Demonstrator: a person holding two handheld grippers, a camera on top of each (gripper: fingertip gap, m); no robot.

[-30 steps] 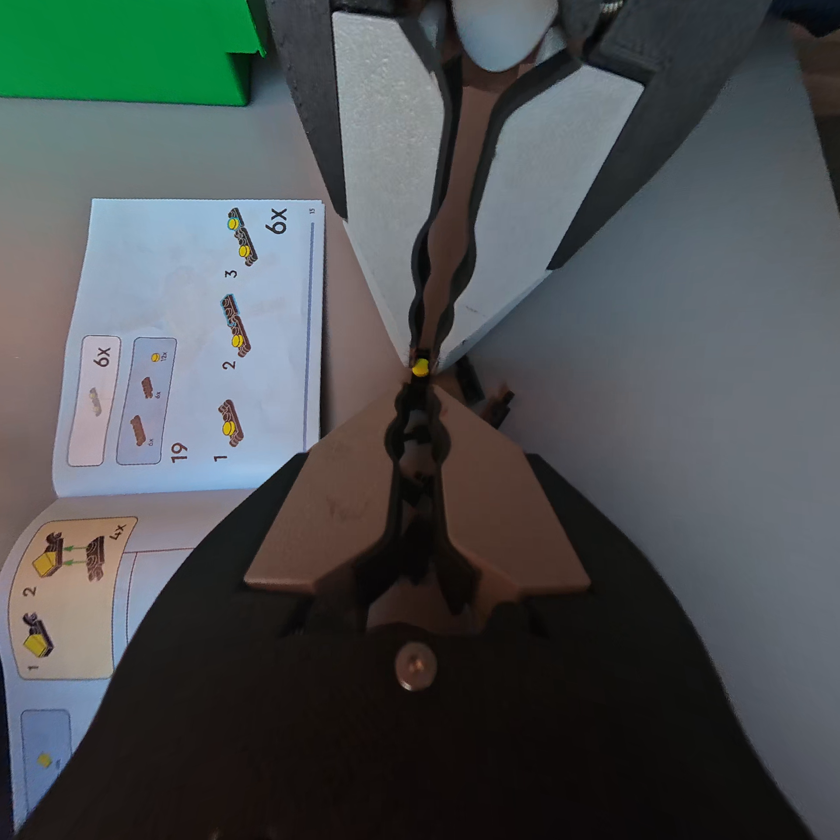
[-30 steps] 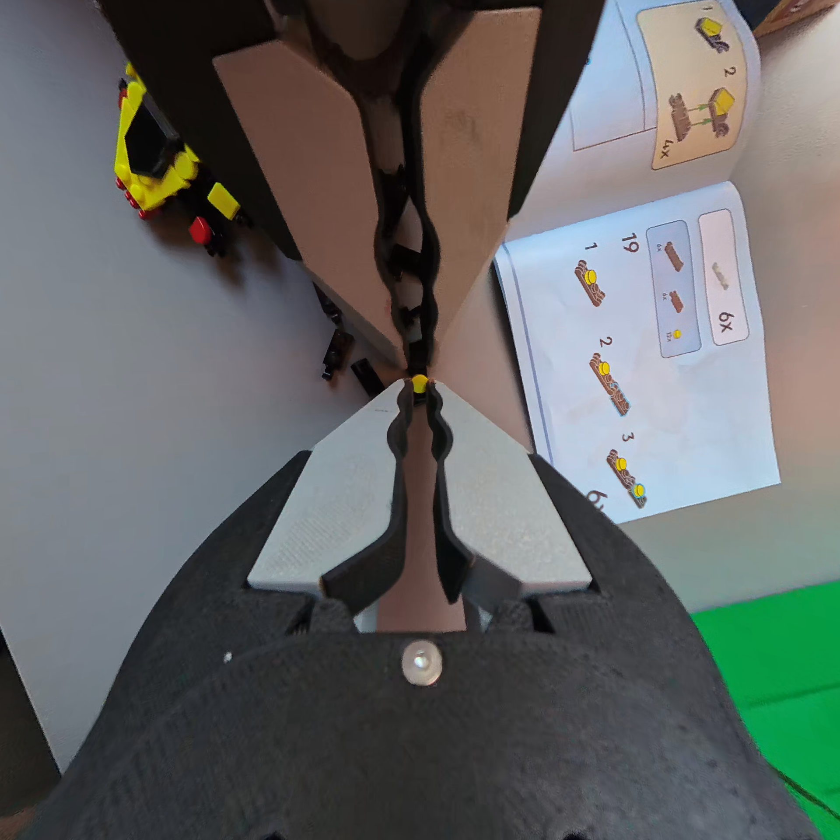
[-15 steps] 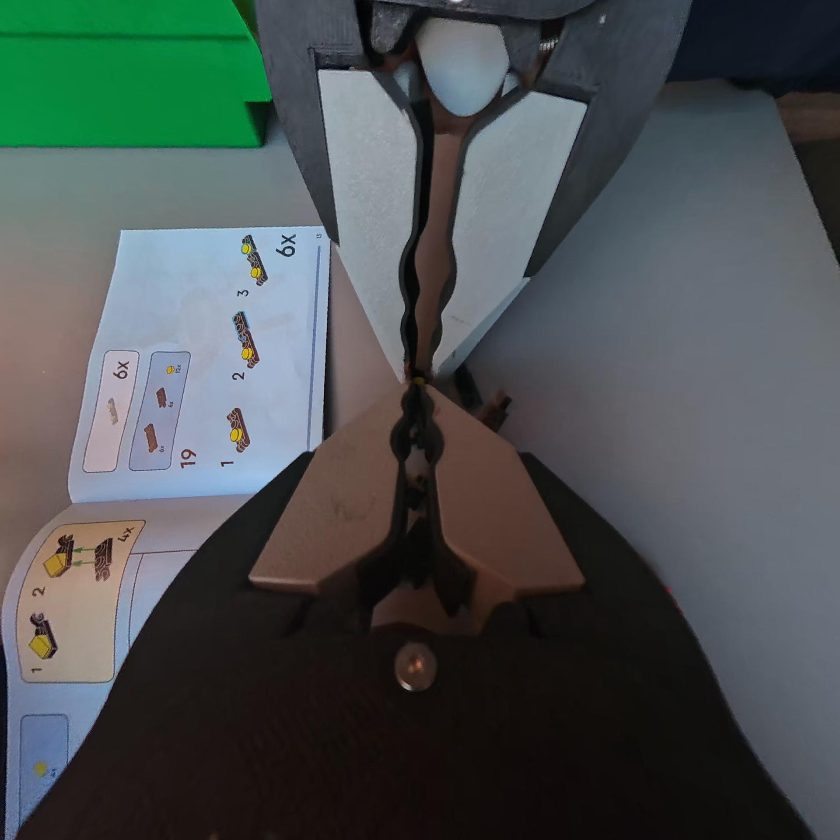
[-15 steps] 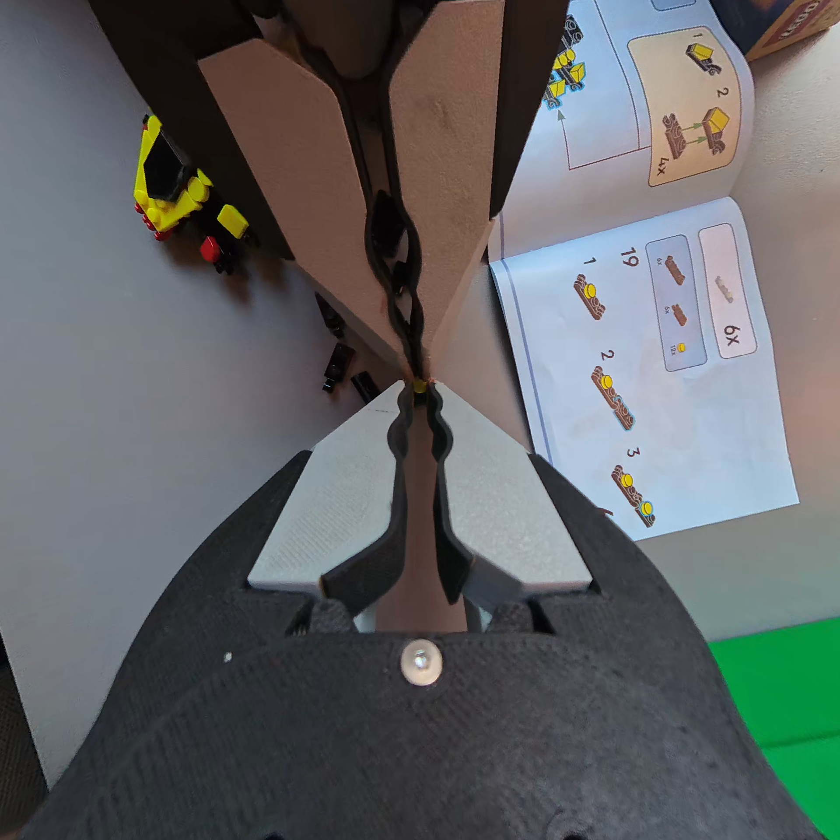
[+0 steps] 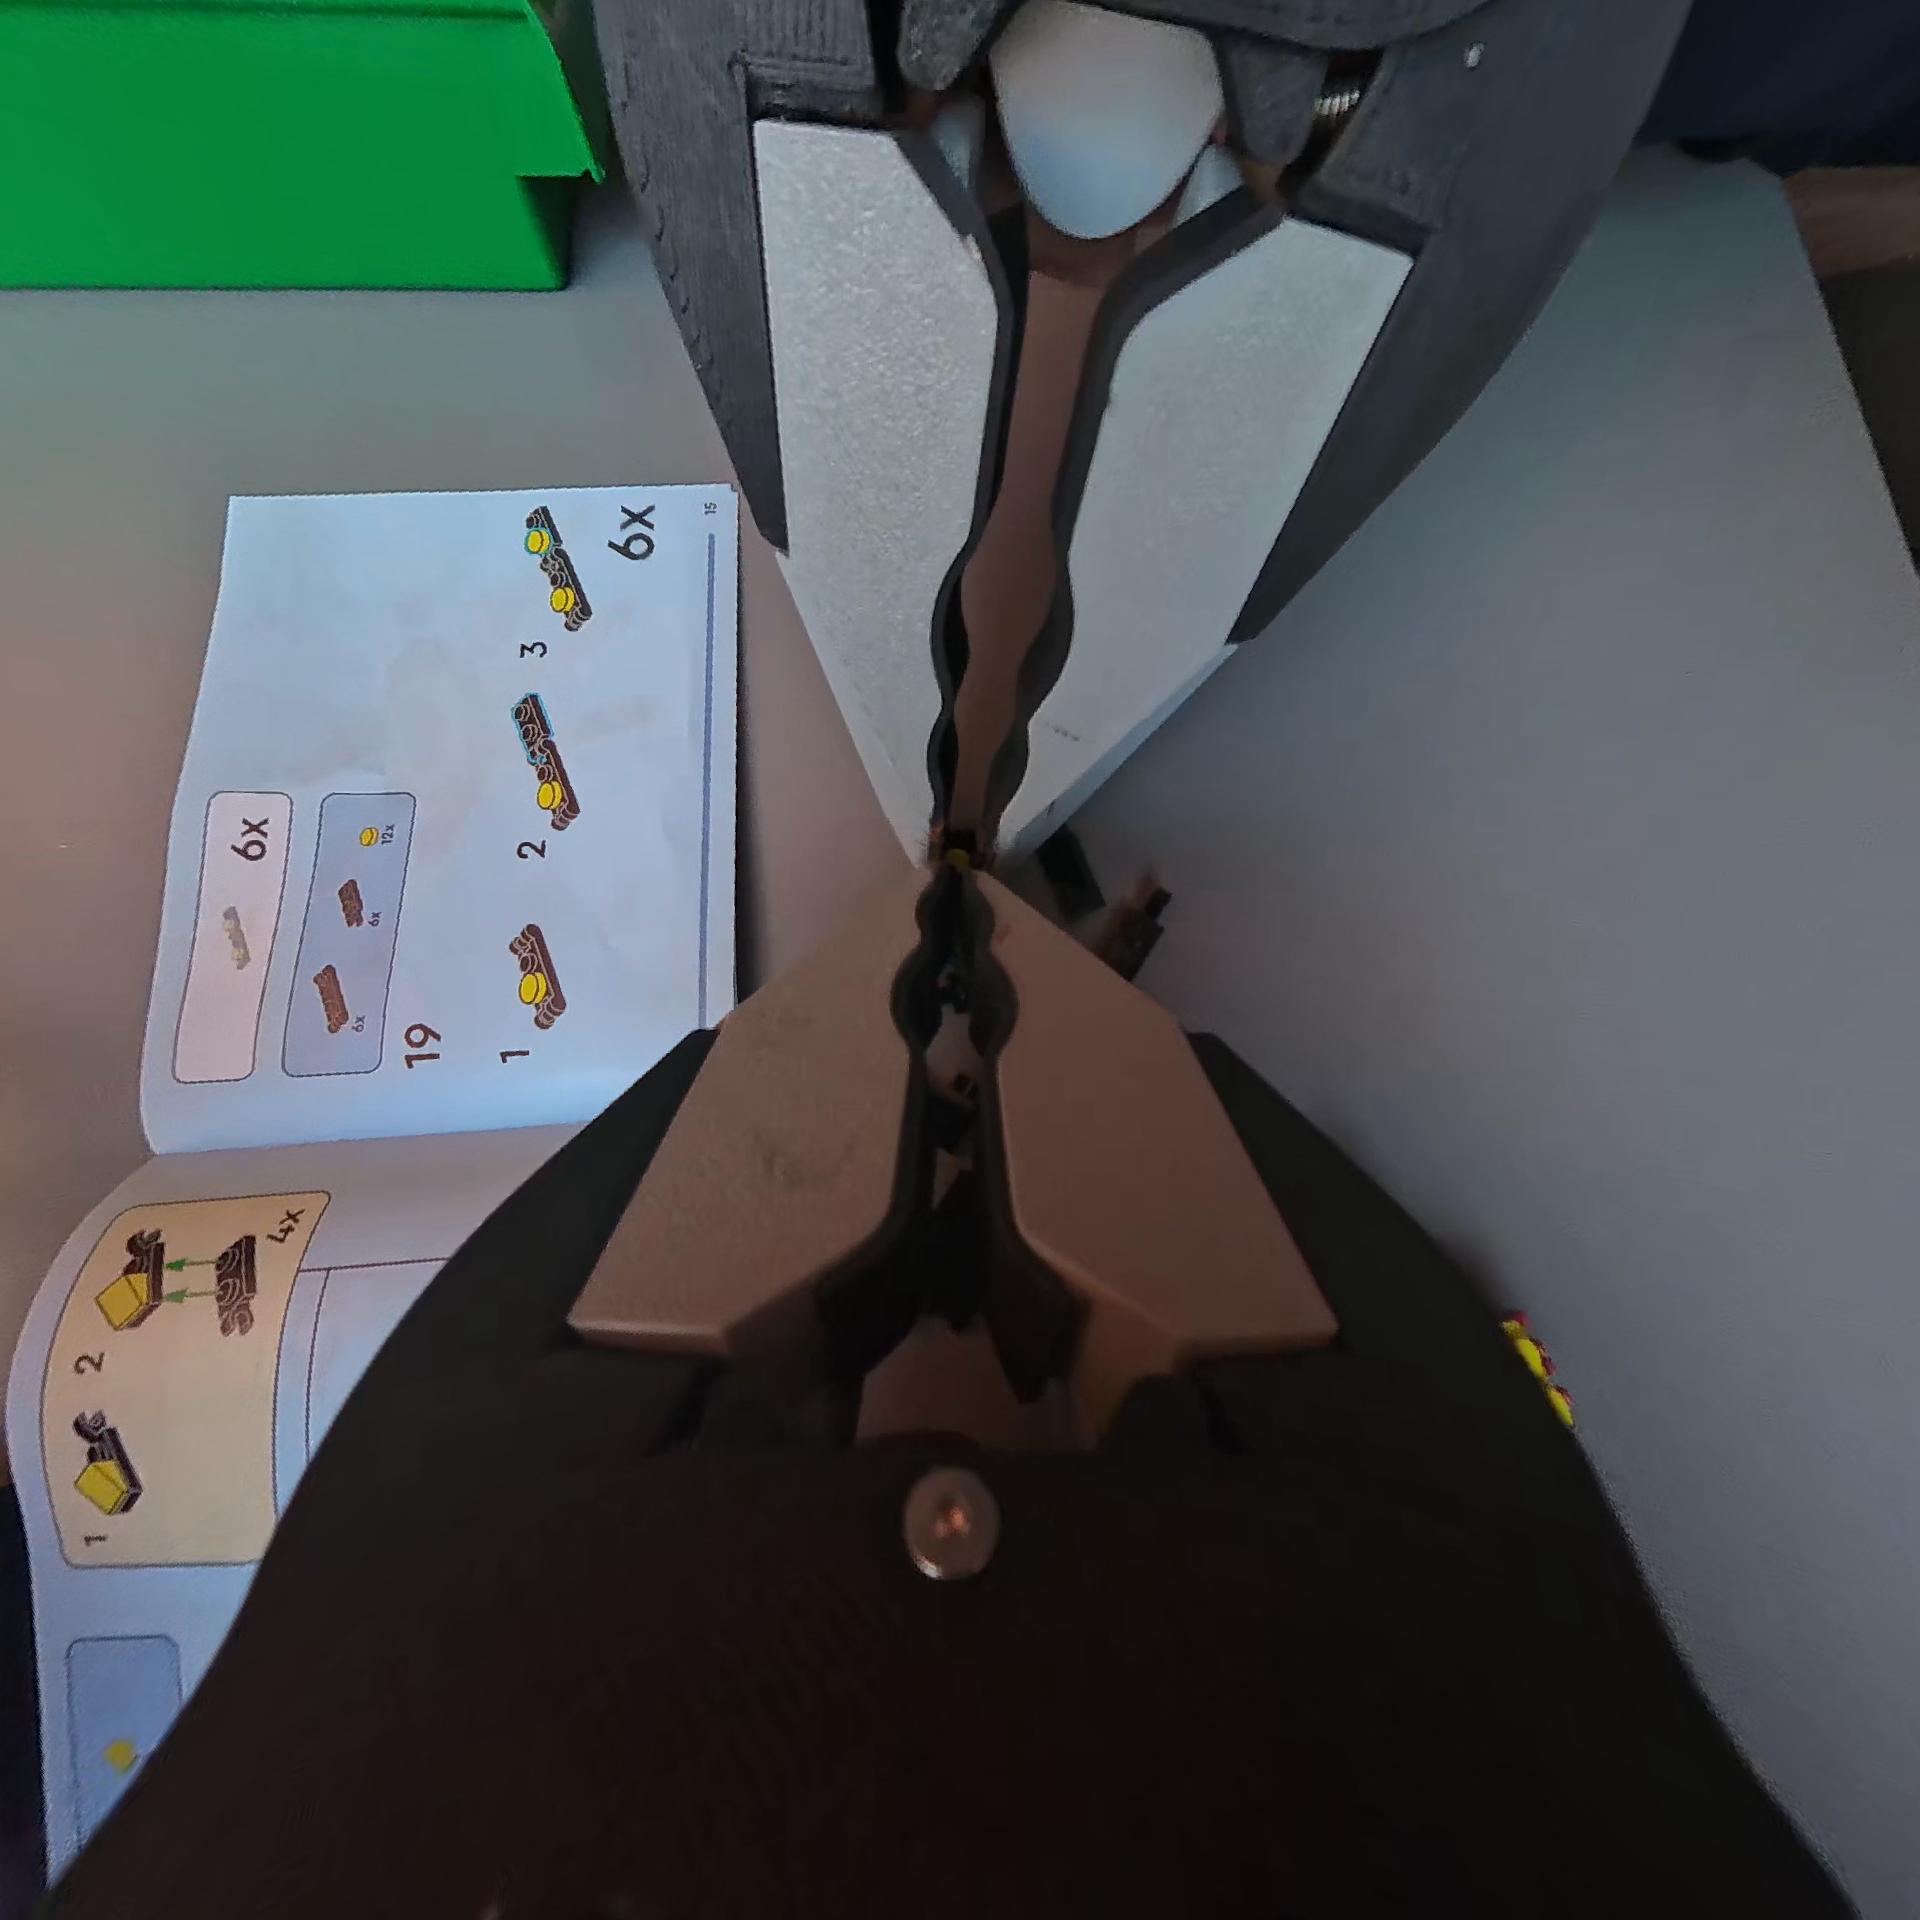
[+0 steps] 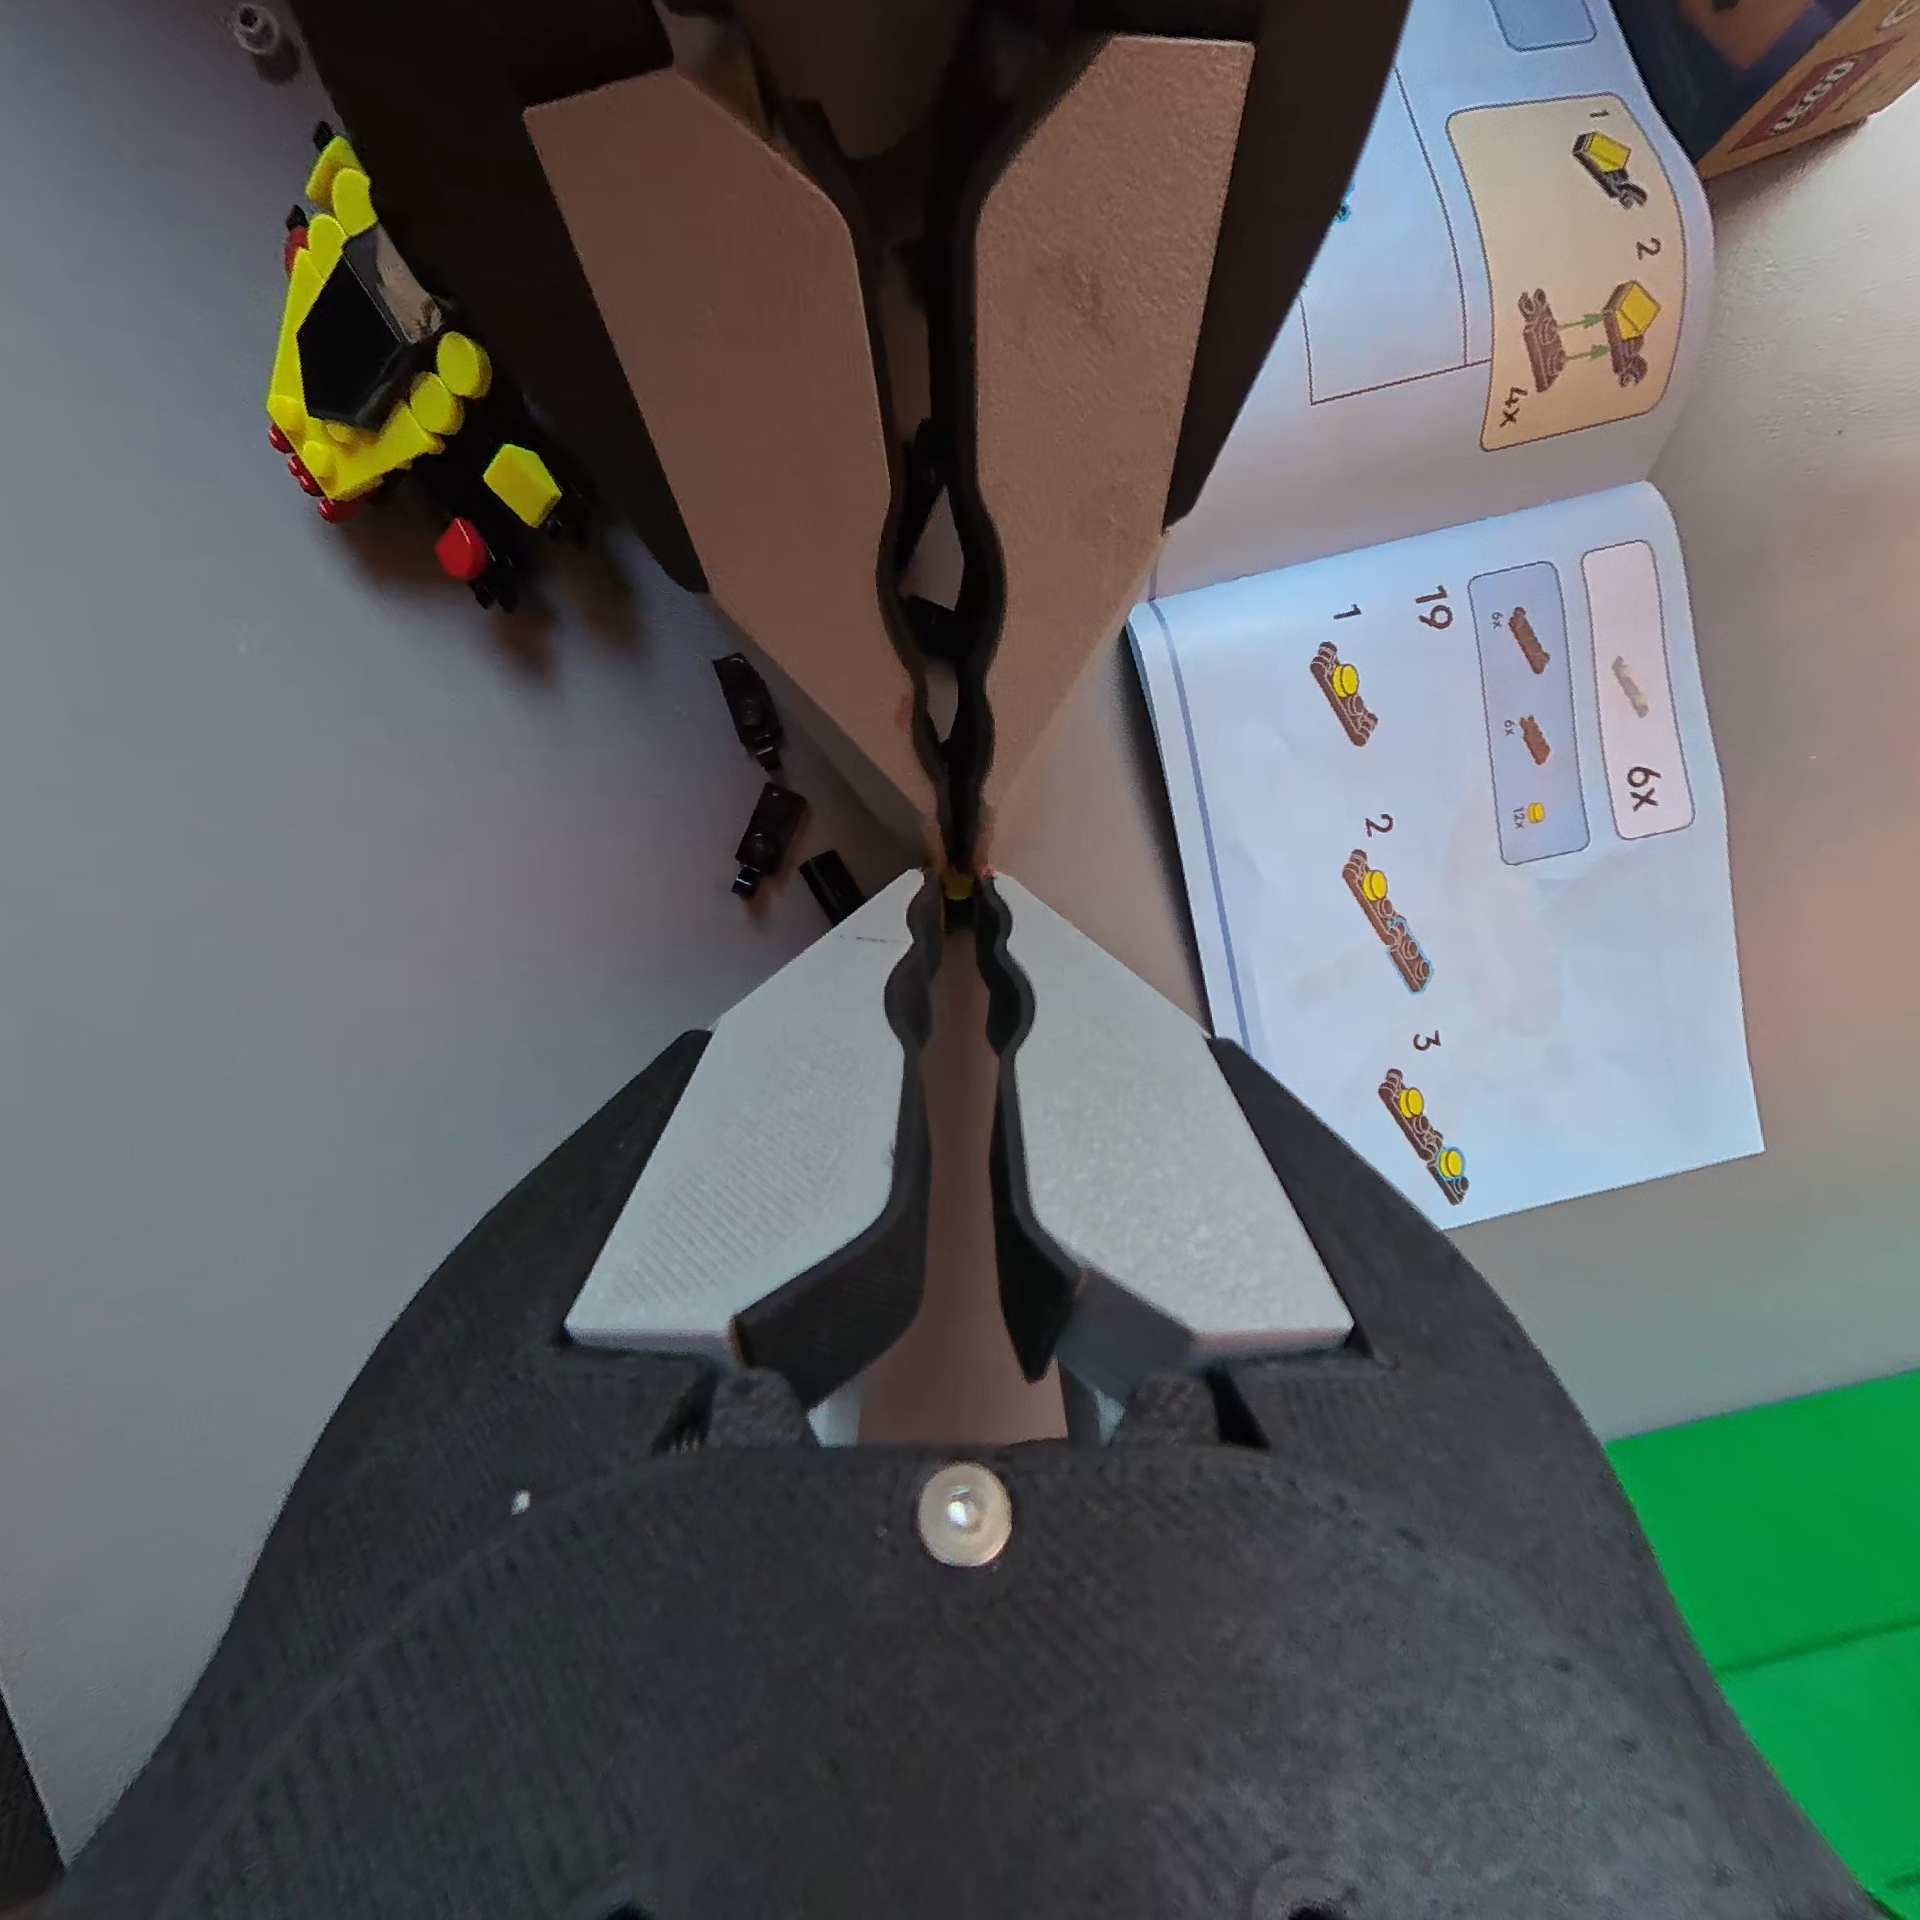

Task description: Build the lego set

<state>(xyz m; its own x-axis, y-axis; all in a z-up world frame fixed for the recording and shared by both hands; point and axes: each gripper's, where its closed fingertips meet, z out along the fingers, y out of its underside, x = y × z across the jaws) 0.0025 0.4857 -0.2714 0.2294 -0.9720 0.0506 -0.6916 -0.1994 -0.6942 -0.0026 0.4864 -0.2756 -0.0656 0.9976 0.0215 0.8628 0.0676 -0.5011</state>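
My right gripper, with grey fingers, is shut on a small dark plate that carries a yellow round stud at its end. My left gripper, with tan fingers, is shut and its tips press against that stud. The two grippers meet tip to tip above the grey table. The right gripper comes in from the top of the left wrist view, and the left gripper from the top of the right wrist view. Most of the plate is hidden between the pads.
An open instruction booklet lies beside the grippers. A partly built yellow model and loose black pieces lie on the table. A green box stands at the back. A cardboard box corner shows far right. My left and right fingertips are right by each other.
Both grippers stayed tip to tip and tilted a little. The yellow stud, plain a second ago, now shows only as a small spot between the tips.
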